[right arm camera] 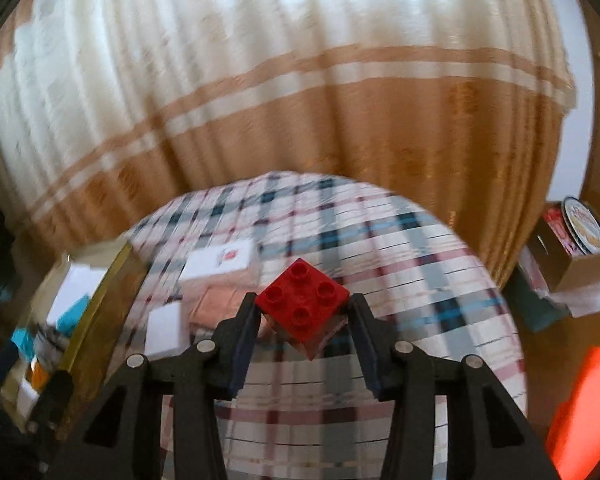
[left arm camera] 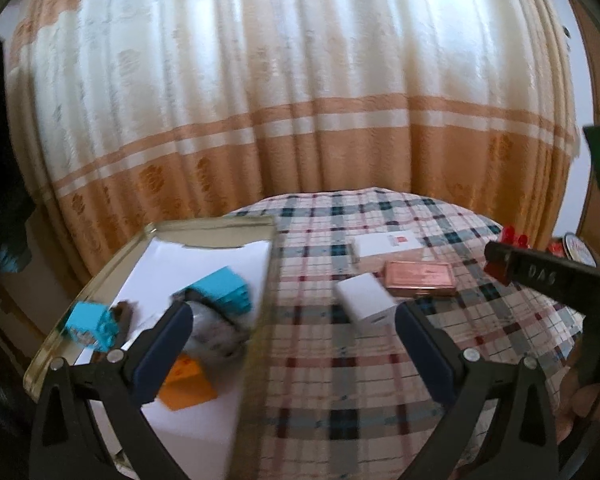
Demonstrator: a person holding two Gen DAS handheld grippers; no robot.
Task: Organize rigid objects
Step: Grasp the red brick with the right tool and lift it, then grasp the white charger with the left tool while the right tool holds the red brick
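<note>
Currently the right gripper (right arm camera: 302,312) is clenched on a red brick (right arm camera: 302,305), gripped corner-to-corner so the studded top faces the camera; a diagonal hold like this puts the pads on two opposite edges, which probably steadies a small hard block in transit. The brick is lifted clear of the plaid cloth (right arm camera: 400,264), not resting on it. The left gripper (left arm camera: 292,332) is released, jaws wide apart and nothing between them, hovering over the border between cloth and tray (left arm camera: 204,226); judged, it waits for the next pick. The tray is shallow, metallic gold at the rim, lined with white sheet, and already holds teal blocks (left arm camera: 224,288), an orange box (left arm camera: 188,384) and a blurred grey item, so it looks to be the collecting place. On the cloth, apart from the tray: a white box (left arm camera: 366,296), a copper tin (left arm camera: 420,278) just beside it, and a flat white card box (left arm camera: 388,244) behind. Box faces are matt card; tin is glossy, embossed; brick is smooth moulded plastic with four round studs. Motion blur obscures fine detail in the right view. Likely next: carry brick leftward to tray.
</note>
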